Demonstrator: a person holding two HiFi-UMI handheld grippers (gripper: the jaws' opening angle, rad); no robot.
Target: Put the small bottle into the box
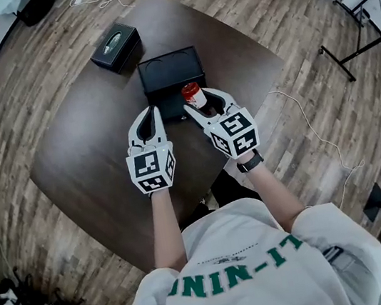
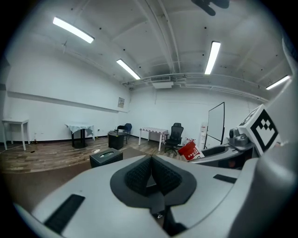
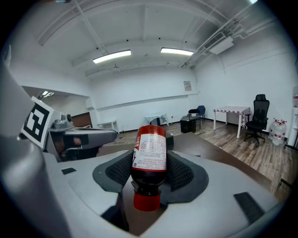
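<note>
The person holds both grippers over a dark brown table (image 1: 89,150). The right gripper (image 1: 200,103) is pinching the small bottle (image 1: 193,95). In the right gripper view its two ribbed fingers (image 3: 120,169) press on the two sides of the bottle's dark body. The red cap points back toward the camera, and the end with the white and red label points away. The bottle does not touch the table.

In the head view the bottle is seen against the near right part of the black box (image 1: 170,72), about at 5 o'clock from the middle of the box. The box stands open on the table at 12 o'clock from the grippers. Whether the bottle is already above the opening or only in front of the near wall, I cannot tell.

The left gripper (image 1: 149,119) is at 7 o'clock from the box, beside the right gripper but apart from it. In the left gripper view its fingers (image 2: 137,174) are pressed together and nothing is between them.

A black tissue box (image 1: 116,47) lies on the table at 10 o'clock from the open box, near it but not touching. On the right wrist there is a dark watch (image 1: 250,162). A thin cable (image 1: 313,131) lies on the wooden floor at 3 o'clock from the table.
</note>
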